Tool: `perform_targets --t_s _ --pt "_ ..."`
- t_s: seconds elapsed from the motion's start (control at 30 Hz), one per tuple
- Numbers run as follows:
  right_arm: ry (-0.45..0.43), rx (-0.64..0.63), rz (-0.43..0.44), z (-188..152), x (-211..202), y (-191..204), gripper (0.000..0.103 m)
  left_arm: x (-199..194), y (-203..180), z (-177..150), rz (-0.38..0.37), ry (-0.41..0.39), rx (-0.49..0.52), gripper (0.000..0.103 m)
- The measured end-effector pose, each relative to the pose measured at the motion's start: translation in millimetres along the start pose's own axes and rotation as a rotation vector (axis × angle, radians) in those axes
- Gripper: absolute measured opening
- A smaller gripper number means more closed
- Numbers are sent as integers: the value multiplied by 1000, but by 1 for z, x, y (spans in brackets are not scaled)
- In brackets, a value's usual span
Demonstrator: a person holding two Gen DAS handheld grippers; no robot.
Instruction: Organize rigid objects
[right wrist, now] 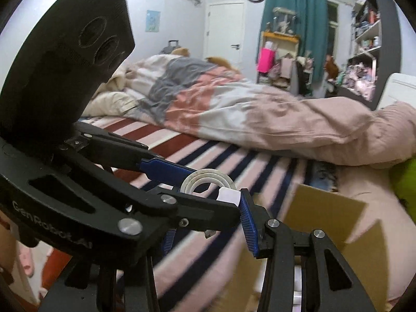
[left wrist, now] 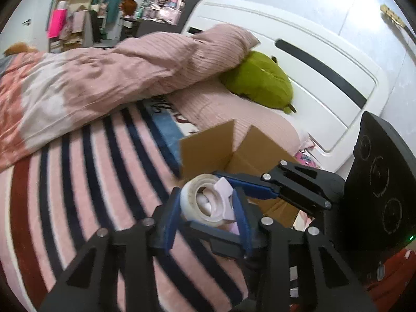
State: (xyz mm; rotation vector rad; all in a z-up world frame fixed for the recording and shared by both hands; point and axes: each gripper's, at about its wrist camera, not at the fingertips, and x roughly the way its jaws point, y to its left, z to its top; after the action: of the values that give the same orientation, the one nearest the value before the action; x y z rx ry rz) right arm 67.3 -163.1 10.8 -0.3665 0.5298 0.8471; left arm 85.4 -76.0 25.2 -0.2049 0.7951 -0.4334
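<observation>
A roll of clear tape (left wrist: 204, 199) with a pale paper tab sits between the blue pads of my left gripper (left wrist: 208, 217), which is shut on it above the striped bedspread. The roll also shows in the right wrist view (right wrist: 208, 183), held by the left gripper's fingers (right wrist: 166, 171) crossing in from the left. My right gripper (right wrist: 208, 234) is wide open; its right pad (right wrist: 248, 223) is beside the tape's tab. An open cardboard box (left wrist: 234, 156) lies on the bed just beyond both grippers, and also shows in the right wrist view (right wrist: 325, 215).
A pink and white duvet (left wrist: 91, 83) is bunched across the bed. A green plush toy (left wrist: 260, 78) lies by the white headboard (left wrist: 312, 65). Shelves and clutter (right wrist: 364, 52) stand at the far wall.
</observation>
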Motion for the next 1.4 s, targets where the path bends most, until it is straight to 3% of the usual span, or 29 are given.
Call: perform_targets --t_s 0.27,0.43,0.5,0.53,0.57,0.63,0.7,0.8,0.93,1.03,1.23,1.4 --pt "69 69 -82 -27 -13 -66 39 67 -45 24 -16 89 68 36" --pt "118 96 -96 -41 -13 -88 40 89 -57 25 -23 127 85 38" --pt "132 114 -88 -45 -14 -94 40 91 -59 24 -16 131 86 46" --pt "141 120 -89 -47 -14 -97 42 90 -59 25 -11 127 85 56" --pt "152 123 -95 -49 -13 -99 53 89 -60 25 -3 117 82 66" --pt "152 115 -96 -51 -14 -99 66 80 -60 24 15 86 77 72" --pt "148 109 -99 -51 -18 -97 70 70 -59 22 28 62 71 74" --pt "121 122 -75 -49 -25 -96 80 50 -58 18 89 9 67 86" --pt "45 142 -64 -40 -39 -95 96 16 -50 11 172 -66 32 86" --pt "-11 133 -73 -32 -52 -90 98 -12 -42 2 246 -129 6 86" --pt "-117 157 5 -20 -73 -80 103 -57 -25 -18 416 -231 -53 87" --pt "-122 143 -33 -18 -73 -71 103 -76 -8 -34 475 -262 -99 87"
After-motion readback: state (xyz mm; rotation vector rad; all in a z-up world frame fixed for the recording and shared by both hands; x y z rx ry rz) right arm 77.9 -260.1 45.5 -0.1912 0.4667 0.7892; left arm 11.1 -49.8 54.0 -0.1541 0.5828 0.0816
